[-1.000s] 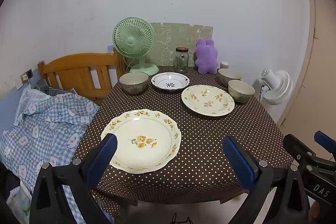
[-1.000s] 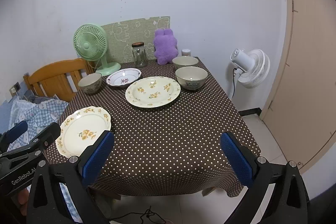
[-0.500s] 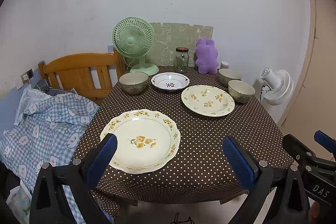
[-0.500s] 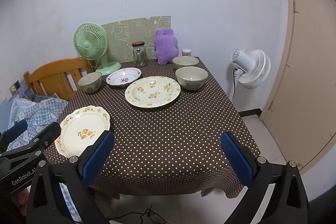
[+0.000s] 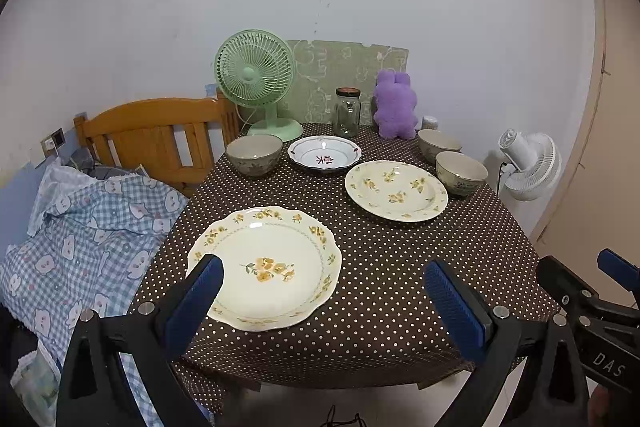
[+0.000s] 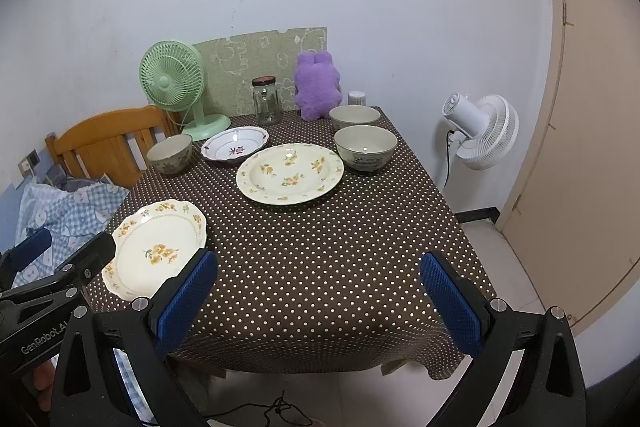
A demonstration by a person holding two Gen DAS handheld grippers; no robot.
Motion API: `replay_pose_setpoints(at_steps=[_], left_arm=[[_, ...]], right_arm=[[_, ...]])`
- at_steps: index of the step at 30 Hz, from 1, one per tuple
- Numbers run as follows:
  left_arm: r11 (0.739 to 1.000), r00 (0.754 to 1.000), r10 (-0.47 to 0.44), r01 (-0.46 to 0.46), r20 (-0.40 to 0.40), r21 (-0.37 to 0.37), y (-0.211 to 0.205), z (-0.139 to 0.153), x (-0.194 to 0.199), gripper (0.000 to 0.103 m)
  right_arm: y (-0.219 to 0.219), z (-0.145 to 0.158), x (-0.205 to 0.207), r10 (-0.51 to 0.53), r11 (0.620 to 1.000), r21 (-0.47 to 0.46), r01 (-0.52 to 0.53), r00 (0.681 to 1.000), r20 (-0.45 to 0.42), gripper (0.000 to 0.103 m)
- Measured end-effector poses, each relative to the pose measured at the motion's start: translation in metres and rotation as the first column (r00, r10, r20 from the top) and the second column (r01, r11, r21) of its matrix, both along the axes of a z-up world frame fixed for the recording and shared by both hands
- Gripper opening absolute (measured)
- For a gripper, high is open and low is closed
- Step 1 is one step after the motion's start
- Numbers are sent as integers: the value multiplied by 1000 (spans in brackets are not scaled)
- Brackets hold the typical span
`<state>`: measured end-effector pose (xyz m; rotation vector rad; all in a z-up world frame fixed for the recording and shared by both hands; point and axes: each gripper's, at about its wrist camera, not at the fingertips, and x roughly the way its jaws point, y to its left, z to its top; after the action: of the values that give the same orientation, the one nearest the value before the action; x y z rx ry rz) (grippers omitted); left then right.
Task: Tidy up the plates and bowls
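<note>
On a brown dotted tablecloth (image 5: 380, 267) lie a scalloped yellow-flower plate (image 5: 266, 267) (image 6: 158, 247) at the near left, a round flowered plate (image 5: 396, 190) (image 6: 290, 173) further back, and a white dish with a red motif (image 5: 324, 154) (image 6: 235, 145). One bowl (image 5: 254, 154) (image 6: 169, 154) stands at the far left, two bowls (image 5: 461, 173) (image 5: 439, 145) (image 6: 365, 148) (image 6: 354, 117) at the far right. My left gripper (image 5: 322, 301) is open, just short of the scalloped plate. My right gripper (image 6: 318, 293) is open over the table's near edge.
A green desk fan (image 5: 256, 83), a glass jar (image 5: 347, 111), a purple plush (image 5: 394, 105) and a green board (image 5: 344, 75) stand along the back wall. A wooden headboard (image 5: 152, 135) and checked bedding (image 5: 80, 227) are left. A white fan (image 6: 480, 131) and a door (image 6: 592, 147) are right.
Both grippers have crept slightly forward toward the table; the scalloped plate sits a little closer to the left gripper's fingers. Nothing on the table has moved.
</note>
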<state>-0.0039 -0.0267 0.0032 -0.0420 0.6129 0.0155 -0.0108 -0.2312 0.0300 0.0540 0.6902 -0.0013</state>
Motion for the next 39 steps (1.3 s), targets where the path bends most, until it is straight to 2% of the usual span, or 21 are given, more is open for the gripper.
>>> replay_pose_setpoints(at_steps=[8, 9, 12, 19, 23, 28, 39], left_arm=[[1000, 1000, 21, -21, -23, -3, -9, -1, 10, 98], [1000, 999, 24, -24, -26, -5, -10, -1, 11, 98], [1000, 999, 30, -30, -39, 0, -12, -1, 16, 96], [998, 994, 69, -70, -81, -6, -2, -3, 27, 88], [997, 992, 75, -78, -106, -21, 11, -4, 38, 83], [996, 988, 91, -91, -124, 4, 27, -12, 55, 82], [996, 979, 86, -84, -186, 18, 82, -34, 111, 82]], right_arm=[[-6, 0, 8, 21, 1000, 5, -21, 1000, -2, 102], [-4, 1, 12, 25, 999, -22, -25, 1000, 16, 102], [-3, 2, 17, 41, 999, -25, -41, 999, 16, 102], [12, -2, 35, 97, 995, -17, -98, 995, -24, 99], [27, -4, 48, 121, 993, -8, -121, 992, -28, 98], [48, -15, 67, 145, 989, 16, -144, 985, -96, 96], [111, -40, 122, 135, 991, 8, -135, 977, -168, 92]])
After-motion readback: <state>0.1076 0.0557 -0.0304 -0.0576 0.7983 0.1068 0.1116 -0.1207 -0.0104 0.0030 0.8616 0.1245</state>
